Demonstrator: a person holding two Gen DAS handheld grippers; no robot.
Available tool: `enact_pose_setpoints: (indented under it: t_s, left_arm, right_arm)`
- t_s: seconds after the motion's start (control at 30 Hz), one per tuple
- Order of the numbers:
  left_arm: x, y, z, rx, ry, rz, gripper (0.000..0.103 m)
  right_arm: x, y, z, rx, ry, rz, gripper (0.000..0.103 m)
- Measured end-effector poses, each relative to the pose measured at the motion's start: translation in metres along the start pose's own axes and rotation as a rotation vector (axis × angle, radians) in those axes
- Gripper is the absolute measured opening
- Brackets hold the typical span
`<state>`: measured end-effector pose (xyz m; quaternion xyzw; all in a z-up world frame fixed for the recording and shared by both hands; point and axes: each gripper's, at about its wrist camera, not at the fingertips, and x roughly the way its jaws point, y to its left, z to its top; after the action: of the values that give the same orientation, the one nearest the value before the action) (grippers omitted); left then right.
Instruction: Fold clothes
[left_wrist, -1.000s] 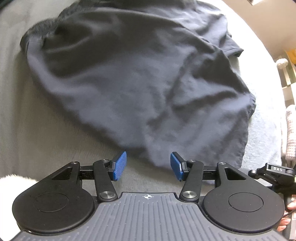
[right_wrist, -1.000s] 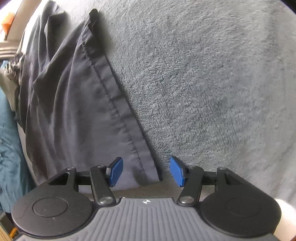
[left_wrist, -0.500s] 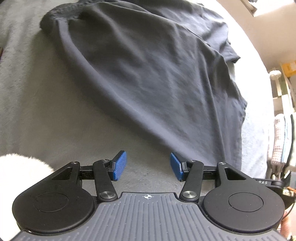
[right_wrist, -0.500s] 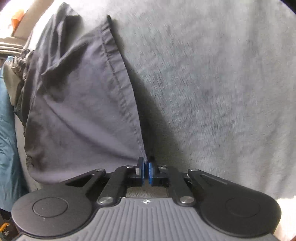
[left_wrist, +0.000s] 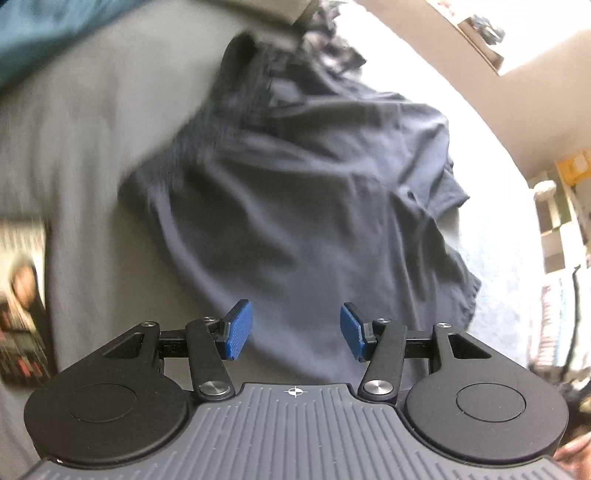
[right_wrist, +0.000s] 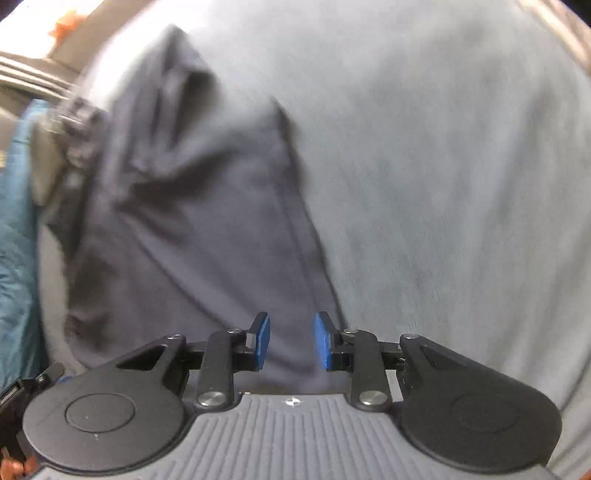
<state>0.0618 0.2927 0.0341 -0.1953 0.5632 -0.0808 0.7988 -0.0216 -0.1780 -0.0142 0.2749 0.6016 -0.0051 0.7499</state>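
A dark navy garment (left_wrist: 295, 206) lies crumpled on a grey fleece blanket (left_wrist: 74, 147). My left gripper (left_wrist: 293, 330) hangs open above the garment's near part, with nothing between its blue pads. In the right wrist view the same garment (right_wrist: 192, 221) spreads to the left, its hemmed edge running down towards my right gripper (right_wrist: 291, 341). The right jaws are opening. Cloth shows in the gap between the pads, but they do not press on it. Both views are blurred by motion.
Teal bedding (left_wrist: 44, 33) lies at the far left, also seen as teal bedding (right_wrist: 14, 240). A patterned dark cloth (left_wrist: 328, 48) sits beyond the garment. A magazine (left_wrist: 22, 295) lies at the left edge. Shelves (left_wrist: 565, 221) stand off to the right. Bare blanket (right_wrist: 443, 184) fills the right.
The right gripper shut on the garment's hem corner, then rose and its jaws parted again. The left gripper rose and moved over the garment, staying open throughout.
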Motion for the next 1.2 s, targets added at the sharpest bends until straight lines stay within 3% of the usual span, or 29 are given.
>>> enact_pose_setpoints:
  t_s: [0.13,0.37,0.53,0.73,0.9,1.03,1.13,1.2]
  left_arm:
    - [0.016,-0.009,0.012,0.076,0.025,0.061,0.052]
    - [0.043,-0.011,0.022,0.095,0.058,0.046,0.052]
    - [0.056,-0.012,0.044,0.077,0.023,0.035,0.052]
    - [0.072,-0.018,0.067,0.067,0.0,0.04,0.052]
    - [0.095,-0.029,0.083,0.087,0.007,0.05,0.052]
    - [0.109,-0.035,0.099,0.096,0.0,0.058,0.052]
    - [0.116,-0.036,0.11,0.093,-0.008,0.062,0.052]
    - [0.119,-0.034,0.116,0.082,-0.012,0.064,0.052]
  right_arm:
    - [0.007,0.009,0.013,-0.016,-0.05,0.095,0.029]
    - [0.032,0.009,0.051,0.142,-0.149,0.241,0.029]
    - [0.05,0.007,0.1,0.322,-0.184,0.345,0.044]
    - [0.108,-0.001,0.162,0.607,-0.125,0.441,0.05]
    - [0.161,-0.011,0.192,0.812,-0.059,0.485,0.051]
    - [0.191,-0.008,0.209,0.87,-0.001,0.546,0.051]
    - [0.203,0.0,0.221,0.844,0.006,0.534,0.051]
    - [0.205,0.004,0.228,0.816,-0.023,0.517,0.043]
